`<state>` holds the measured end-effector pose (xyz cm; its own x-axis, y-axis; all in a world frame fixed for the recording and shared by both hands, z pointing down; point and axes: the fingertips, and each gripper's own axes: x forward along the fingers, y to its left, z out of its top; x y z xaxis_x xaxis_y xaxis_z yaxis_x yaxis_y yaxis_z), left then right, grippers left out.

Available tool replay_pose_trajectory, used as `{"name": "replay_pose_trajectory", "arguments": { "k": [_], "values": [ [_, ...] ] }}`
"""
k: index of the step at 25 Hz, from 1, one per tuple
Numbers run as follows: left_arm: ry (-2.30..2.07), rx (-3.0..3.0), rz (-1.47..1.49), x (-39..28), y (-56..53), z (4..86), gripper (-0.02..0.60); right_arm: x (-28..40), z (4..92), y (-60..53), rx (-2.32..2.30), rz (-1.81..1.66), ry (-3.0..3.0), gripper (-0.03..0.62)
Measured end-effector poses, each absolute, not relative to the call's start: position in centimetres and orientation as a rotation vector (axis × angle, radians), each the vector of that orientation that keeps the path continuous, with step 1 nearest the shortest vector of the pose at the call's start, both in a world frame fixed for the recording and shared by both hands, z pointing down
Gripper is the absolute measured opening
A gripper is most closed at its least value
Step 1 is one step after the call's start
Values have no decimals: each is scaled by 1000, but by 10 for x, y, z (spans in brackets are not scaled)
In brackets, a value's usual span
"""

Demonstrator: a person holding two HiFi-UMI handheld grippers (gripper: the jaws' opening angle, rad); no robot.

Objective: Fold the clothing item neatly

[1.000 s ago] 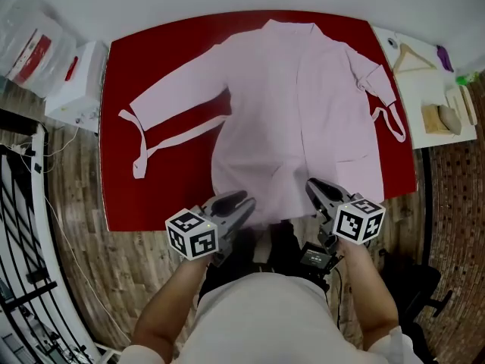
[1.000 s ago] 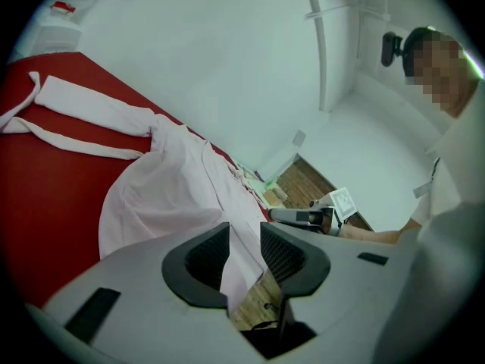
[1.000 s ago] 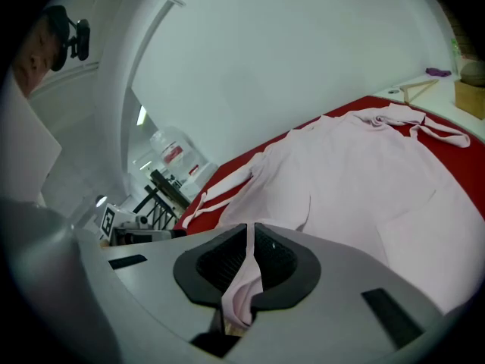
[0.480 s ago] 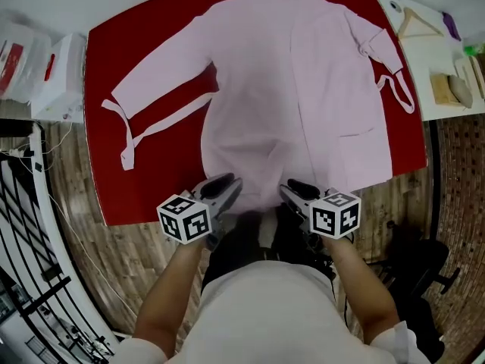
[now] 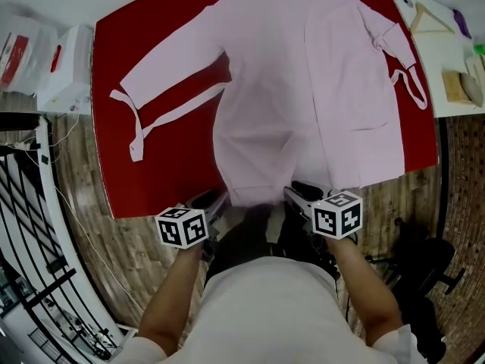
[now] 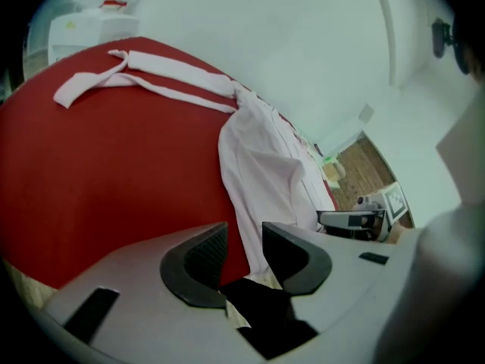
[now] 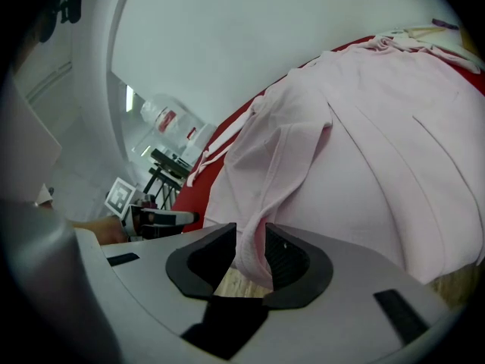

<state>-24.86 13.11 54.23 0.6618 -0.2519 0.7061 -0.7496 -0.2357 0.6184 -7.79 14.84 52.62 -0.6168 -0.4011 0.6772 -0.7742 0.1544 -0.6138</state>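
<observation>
Pink robe [image 5: 303, 89] lay spread on the red counter [image 5: 151, 180], filling the upper centre of the head view. At its lower hem, the left hand-held gripper [image 5: 214, 201] and right hand-held gripper [image 5: 301, 194] had just been opening. Each stood narrowly apart with hem loose between its jaws.

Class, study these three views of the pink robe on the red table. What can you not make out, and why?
Collar of the pink robe: head view, cut off by the top edge.
Things on the white side table: head view, cut by the right edge; apart from the hanger, too small to name.
Print on the white bag: head view, too small to read.
</observation>
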Motion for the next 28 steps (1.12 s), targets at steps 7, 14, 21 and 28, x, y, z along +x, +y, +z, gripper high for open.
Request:
{"name": "replay_pose_trajectory", "arguments": {
  "k": [7, 14, 21, 28],
  "values": [
    [-709, 1778, 696, -233, 156, 558, 102, -86, 541, 155, 1105, 1419, -2019, 97],
    [-631, 1769, 716, -225, 166, 564, 12, -82, 544, 159, 1138, 1384, -2013, 26],
    [-645, 1757, 656, -233, 163, 561, 9, -53, 537, 166, 1220, 1382, -1994, 23],
    [-677, 1733, 632, -244, 164, 560, 8, -8, 542, 172, 1323, 1387, -1909, 21]
  ]
}}
